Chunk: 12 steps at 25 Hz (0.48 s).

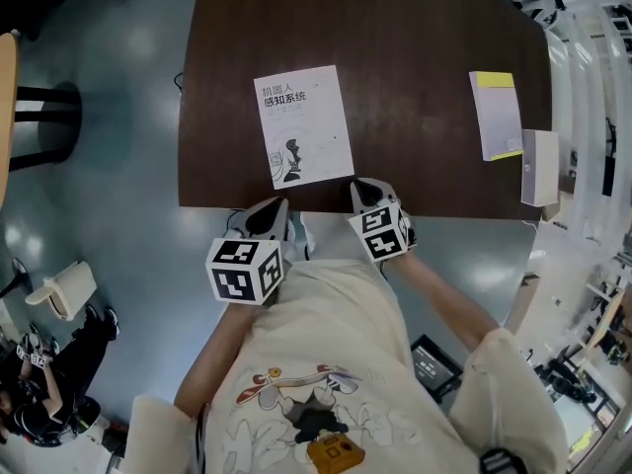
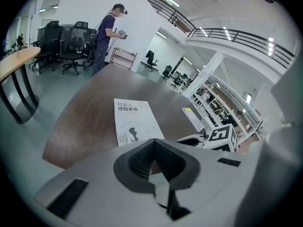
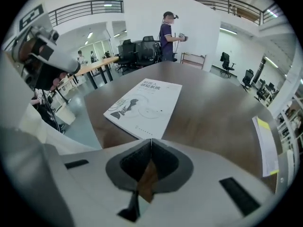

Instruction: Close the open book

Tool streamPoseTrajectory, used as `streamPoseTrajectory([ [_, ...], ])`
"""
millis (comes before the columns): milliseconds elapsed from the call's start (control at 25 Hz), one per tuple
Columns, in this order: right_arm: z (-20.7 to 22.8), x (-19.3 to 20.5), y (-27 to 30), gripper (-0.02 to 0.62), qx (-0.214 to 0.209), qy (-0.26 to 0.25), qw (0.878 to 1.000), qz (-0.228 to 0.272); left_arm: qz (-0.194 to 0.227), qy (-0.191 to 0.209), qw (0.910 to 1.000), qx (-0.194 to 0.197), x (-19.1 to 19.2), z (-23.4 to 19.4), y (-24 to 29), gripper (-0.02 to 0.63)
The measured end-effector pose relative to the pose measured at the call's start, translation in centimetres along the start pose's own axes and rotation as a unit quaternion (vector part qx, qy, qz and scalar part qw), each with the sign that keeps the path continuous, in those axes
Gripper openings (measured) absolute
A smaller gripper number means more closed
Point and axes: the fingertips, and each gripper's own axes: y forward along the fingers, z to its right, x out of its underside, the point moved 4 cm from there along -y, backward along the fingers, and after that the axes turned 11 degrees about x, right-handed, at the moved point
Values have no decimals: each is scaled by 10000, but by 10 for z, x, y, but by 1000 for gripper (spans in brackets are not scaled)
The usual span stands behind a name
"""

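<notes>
Item 1, left tool point(image 1: 271, 213) point(image 2: 154, 142): its two jaws are meeting at the tips with nothing gripped between them. It is hanging just off the near edge of the counter point(image 1: 425, 77), over the grey floor point(image 1: 118, 117), and pointing down toward the counter edge.

Item 2, right tool point(image 1: 364, 192) point(image 3: 150, 141): its jaws are likewise pressing tip to tip, holding nothing. It is hovering at the counter's near edge, just beside the book's lower right corner, with its marker cube facing up toward the head camera.

Item 3, book point(image 1: 303, 126) point(image 2: 134, 122) point(image 3: 147, 100): it is lying closed and flat on the dark wooden counter, white front cover facing up, close to the near edge and slightly askew. Neither tool is touching it.

Item 4, yellow-edged booklet point(image 1: 497, 115) point(image 3: 266, 145): it is lying flat toward the counter's right side, well apart from the book.

Item 5, white box point(image 1: 539, 166): it is sitting at the right rim of the counter, just beside the booklet.

Item 6, surroundings: a person point(image 2: 106, 37) point(image 3: 168, 34) is standing beyond the far end of the counter, near a group of black office chairs point(image 2: 66, 41).
</notes>
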Motion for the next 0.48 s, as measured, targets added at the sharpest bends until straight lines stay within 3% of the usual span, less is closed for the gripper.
streamPoseTrajectory([
  [240,26,-7,-12,6,-7,755,9965,354,180,116,9994,-266,-1,8,-3,6],
  [480,18,-32,-23,5,-250,575,9950,779,280,3,9983,-505,7,17,-2,6],
])
